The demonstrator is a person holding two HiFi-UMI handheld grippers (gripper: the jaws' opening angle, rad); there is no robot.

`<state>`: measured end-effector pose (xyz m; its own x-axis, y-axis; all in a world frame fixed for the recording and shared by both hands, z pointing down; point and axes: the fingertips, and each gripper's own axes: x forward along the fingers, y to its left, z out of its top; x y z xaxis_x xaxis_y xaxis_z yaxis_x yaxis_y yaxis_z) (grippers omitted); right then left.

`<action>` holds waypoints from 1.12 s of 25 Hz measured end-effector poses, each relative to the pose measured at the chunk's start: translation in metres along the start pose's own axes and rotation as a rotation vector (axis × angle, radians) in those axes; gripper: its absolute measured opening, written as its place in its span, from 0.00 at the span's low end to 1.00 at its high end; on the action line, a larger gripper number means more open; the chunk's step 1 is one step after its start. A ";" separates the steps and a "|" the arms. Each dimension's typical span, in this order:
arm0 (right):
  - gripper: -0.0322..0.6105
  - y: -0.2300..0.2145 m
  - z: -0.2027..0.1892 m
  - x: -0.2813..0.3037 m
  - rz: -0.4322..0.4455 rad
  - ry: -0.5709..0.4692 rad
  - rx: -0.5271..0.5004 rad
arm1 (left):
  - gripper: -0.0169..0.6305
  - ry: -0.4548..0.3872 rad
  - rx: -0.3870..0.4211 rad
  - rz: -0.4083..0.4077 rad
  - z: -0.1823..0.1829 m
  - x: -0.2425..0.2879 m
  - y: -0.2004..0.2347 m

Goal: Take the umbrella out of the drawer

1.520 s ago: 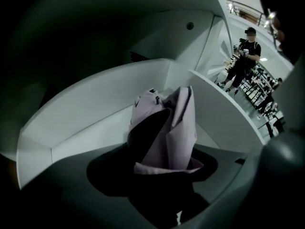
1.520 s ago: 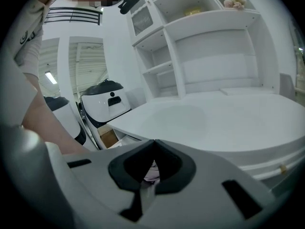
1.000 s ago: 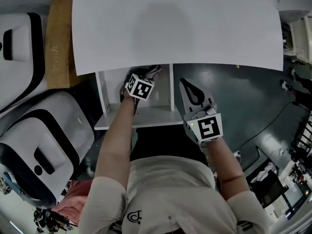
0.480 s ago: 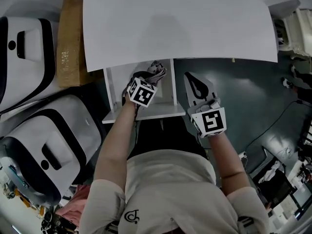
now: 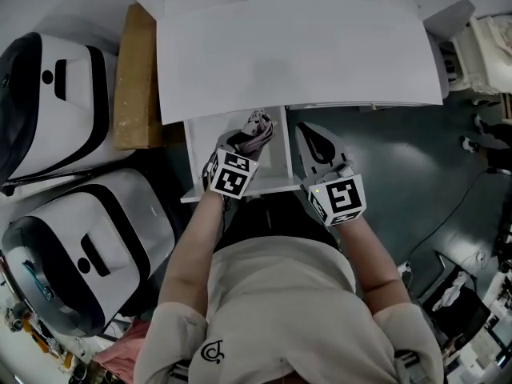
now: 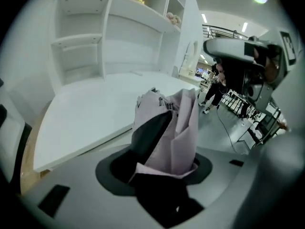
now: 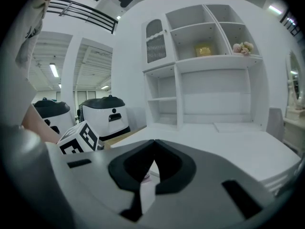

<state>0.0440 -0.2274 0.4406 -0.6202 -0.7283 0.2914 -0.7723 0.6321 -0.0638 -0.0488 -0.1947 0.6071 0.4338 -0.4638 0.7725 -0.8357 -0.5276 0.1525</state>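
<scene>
Pale lilac cloth, folded umbrella [image 6: 169,132]: your left gripper [image 5: 240,144] is clamped on it, bunched canopy poking past the jaws, above the open drawer [image 5: 194,146] and near the front edge of the desk top [image 5: 296,54]. Your right gripper [image 7: 154,142]: jaws together, empty. Risk: the grip sits on loose cloth; snag that edge and it likely slips out.

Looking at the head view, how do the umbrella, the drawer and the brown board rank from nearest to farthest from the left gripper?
1. umbrella: held by the left gripper.
2. drawer: open, beneath it.
3. brown board: far left, beside the desk.
</scene>
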 end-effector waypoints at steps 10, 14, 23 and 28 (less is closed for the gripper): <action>0.06 0.008 0.052 -0.010 -0.042 -0.072 -0.027 | 0.38 -0.278 0.056 0.089 0.093 -0.090 0.006; 0.06 0.015 0.074 -0.015 -0.017 -0.121 -0.058 | 0.38 -0.399 0.066 0.127 0.125 -0.131 0.007; 0.06 0.032 0.112 -0.024 0.026 -0.199 -0.107 | 0.38 -0.615 0.065 0.202 0.157 -0.218 0.010; 0.06 0.043 0.127 -0.030 0.049 -0.238 -0.120 | 0.38 -0.736 0.053 0.254 0.165 -0.267 0.016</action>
<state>0.0119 -0.2117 0.3076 -0.6824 -0.7287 0.0570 -0.7273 0.6847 0.0458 -0.1226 -0.1967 0.3020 0.3588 -0.9179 0.1693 -0.9301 -0.3669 -0.0183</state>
